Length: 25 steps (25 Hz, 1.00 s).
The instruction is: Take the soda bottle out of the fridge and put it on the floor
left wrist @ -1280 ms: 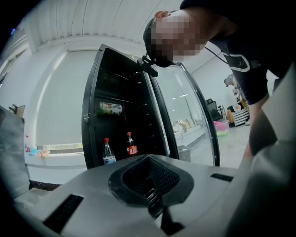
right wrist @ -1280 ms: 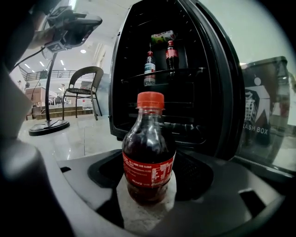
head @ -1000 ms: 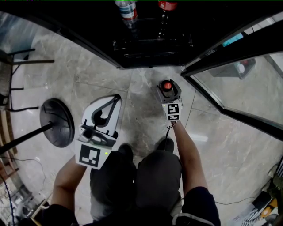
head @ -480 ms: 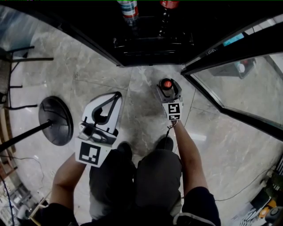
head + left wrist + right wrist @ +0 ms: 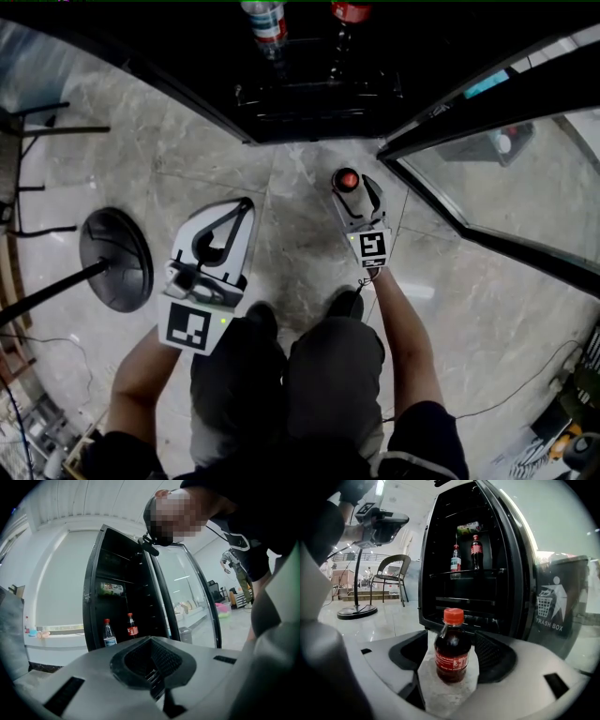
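Red-capped soda bottle (image 5: 452, 657) stands upright, cap up, between wide-open jaws of right hand-held gripper (image 5: 451, 645)

Right tool (image 5: 351, 181) agape, left tool (image 5: 247, 203) closed.

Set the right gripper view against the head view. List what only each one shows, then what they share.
Only the right gripper view: the chair, the bin marked TRASH BOX, the red label of the soda bottle, and floor showing either side of the bottle inside the open right tongs.
Only the head view: the person's legs and the marker cube on the right tongs.
Both: the soda bottle standing on the floor before the open fridge, two bottles on its shelf, the round stand base, the left tongs.
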{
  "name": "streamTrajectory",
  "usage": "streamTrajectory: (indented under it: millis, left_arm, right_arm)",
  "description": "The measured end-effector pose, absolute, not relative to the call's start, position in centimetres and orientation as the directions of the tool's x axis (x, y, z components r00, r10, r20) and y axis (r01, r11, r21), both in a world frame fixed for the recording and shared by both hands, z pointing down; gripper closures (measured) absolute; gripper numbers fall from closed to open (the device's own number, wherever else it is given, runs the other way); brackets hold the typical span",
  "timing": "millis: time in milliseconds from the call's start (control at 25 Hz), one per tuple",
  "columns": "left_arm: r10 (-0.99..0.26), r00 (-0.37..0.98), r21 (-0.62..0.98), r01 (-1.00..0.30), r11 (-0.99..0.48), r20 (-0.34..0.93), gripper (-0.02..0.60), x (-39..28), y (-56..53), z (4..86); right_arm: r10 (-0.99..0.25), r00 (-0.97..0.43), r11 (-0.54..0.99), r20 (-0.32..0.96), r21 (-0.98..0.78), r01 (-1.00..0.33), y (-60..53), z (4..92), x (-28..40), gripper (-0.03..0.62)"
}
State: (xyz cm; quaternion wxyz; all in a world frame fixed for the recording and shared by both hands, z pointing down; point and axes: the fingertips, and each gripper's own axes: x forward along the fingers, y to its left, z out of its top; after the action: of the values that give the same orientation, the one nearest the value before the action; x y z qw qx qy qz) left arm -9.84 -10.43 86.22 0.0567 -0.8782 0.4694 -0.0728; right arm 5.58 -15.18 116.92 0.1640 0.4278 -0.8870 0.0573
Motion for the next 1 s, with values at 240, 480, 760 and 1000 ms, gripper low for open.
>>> streamTrajectory:
  millis: [240,480,760,1000]
  left_arm:
    - [-0.838,0.541,-0.169,-0.822,-0.544,0.068,0.557,-10.1,-10.7,86.0]
    - [-0.842,0.535,-0.162,-0.827,-0.539,0.069,0.557,-10.3,-10.6,85.5]
    - [-0.837,0.542,-0.145,-0.825,-0.546,0.069,0.557,-9.7,-10.7,83.0]
    - [-0.836,0.545,-0.132,-0.825,-0.549,0.067,0.557,-9.2,-10.9,80.0]
  right_arm:
    - [-0.74,-0.596,0.642,0.312,0.061,-0.764,-14.7,114.6,6.1,0.303]
    - [-0.747,-0.6,0.648,0.286,0.109,-0.754,-14.1,111.6,6.2,0.537]
    - [-0.763,-0.596,0.638,0.251,0.138,-0.758,-14.3,106.7,6.1,0.566]
    - [-0.747,-0.627,0.661,0.22,0.15,-0.735,-14.0,101.7,4.9,0.574]
